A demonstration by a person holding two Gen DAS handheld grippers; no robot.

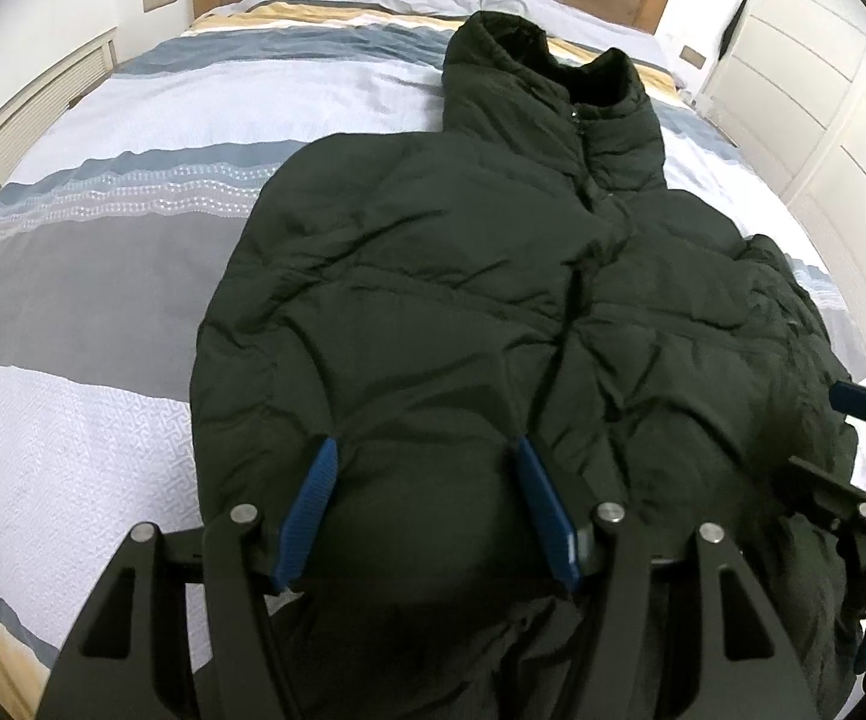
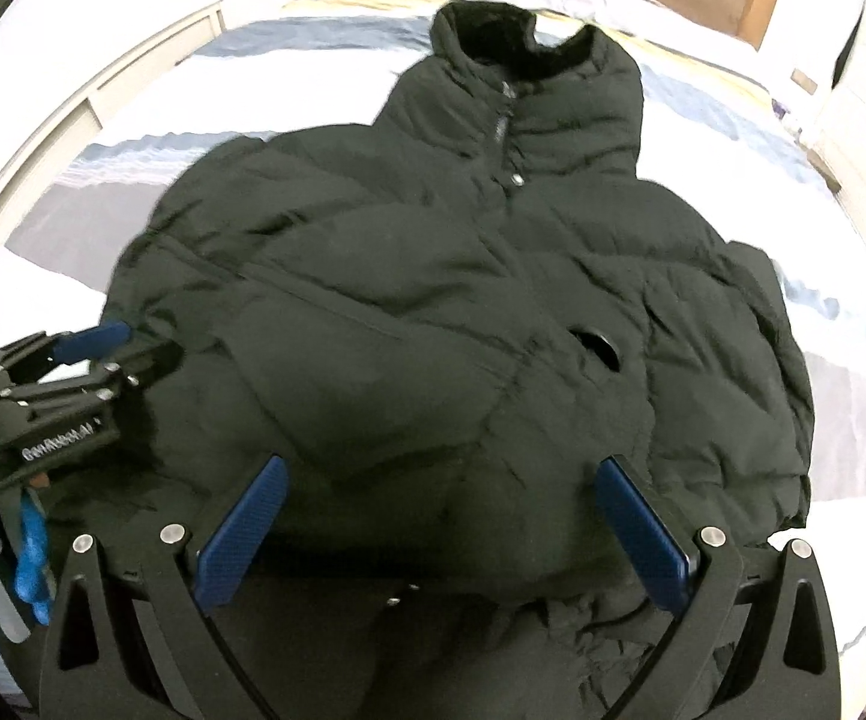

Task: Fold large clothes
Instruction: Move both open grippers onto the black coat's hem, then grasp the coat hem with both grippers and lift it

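Fisheye warp, dark corners; rt view blurry, bedding overexposed.

The left claw (image 2: 114, 339) body carries white lettering reading roughly "GenRobot.AI"; nothing else is legible.

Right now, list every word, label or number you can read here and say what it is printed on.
"GenRobot.AI": white print on the black body of the left gripper, seen in the right wrist view; the last letters are blurred.
Nothing readable on the jacket, bed or right gripper.
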